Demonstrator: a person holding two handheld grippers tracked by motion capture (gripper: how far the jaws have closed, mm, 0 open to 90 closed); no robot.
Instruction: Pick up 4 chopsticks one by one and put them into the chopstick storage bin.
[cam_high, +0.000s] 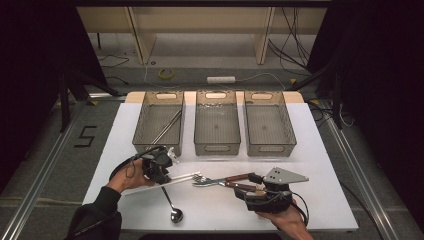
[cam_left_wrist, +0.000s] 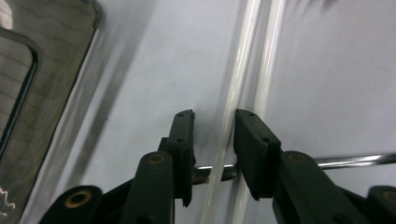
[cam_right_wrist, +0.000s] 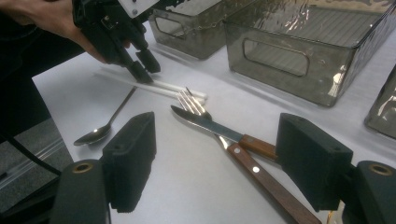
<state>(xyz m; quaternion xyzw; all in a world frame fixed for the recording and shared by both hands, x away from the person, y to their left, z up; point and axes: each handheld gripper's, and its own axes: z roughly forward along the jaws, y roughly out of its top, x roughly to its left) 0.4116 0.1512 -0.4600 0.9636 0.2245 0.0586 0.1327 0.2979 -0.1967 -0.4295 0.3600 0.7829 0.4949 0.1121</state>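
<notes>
Three grey bins (cam_high: 217, 131) sit at 12 o'clock. Your right gripper (cam_right_wrist: 217, 163) at 5 is wide open over knife (cam_right_wrist: 210, 126) and fork (cam_right_wrist: 194, 106). Your left gripper (cam_left_wrist: 214, 140), at 9, straddles one white chopstick (cam_left_wrist: 233, 93), not clamped

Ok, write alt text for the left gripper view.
The left gripper straddles one of two white chopsticks lying side by side on a white table, its black jaws either side of it with gaps showing. A metal spoon handle crosses under them; a grey bin sits at left.
</notes>
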